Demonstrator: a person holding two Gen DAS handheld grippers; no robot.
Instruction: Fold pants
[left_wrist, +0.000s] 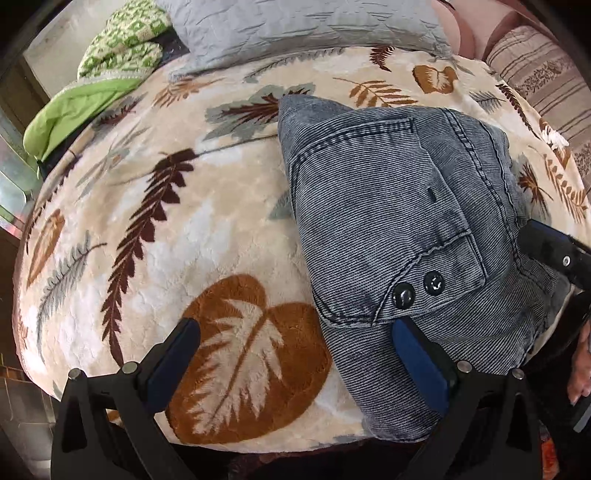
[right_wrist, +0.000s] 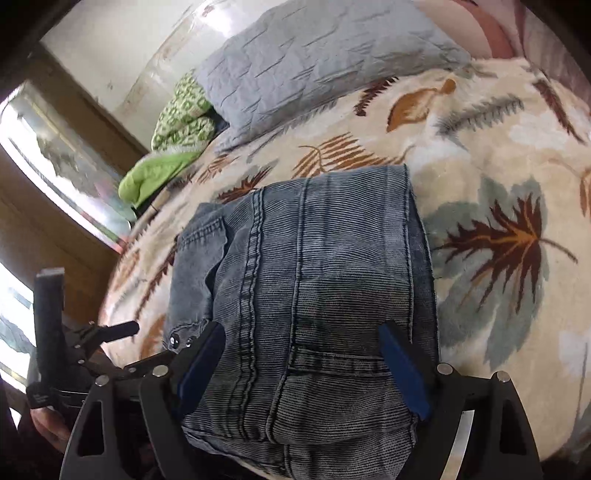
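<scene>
Pants (right_wrist: 306, 295) folded on blanket (left_wrist: 147, 258); left fingers (left_wrist: 184, 347) wide apart, empty; right fingers (right_wrist: 404, 369) wide, straddling pants.

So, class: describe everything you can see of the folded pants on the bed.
The pants are grey-blue, finely ribbed denim, folded into a compact, thick bundle lying flat on the leaf-print blanket. Double-stitched seams, a patch pocket and a flap with two dark snaps show. Both the left gripper and the right gripper stand open around it, not clamping.
</scene>
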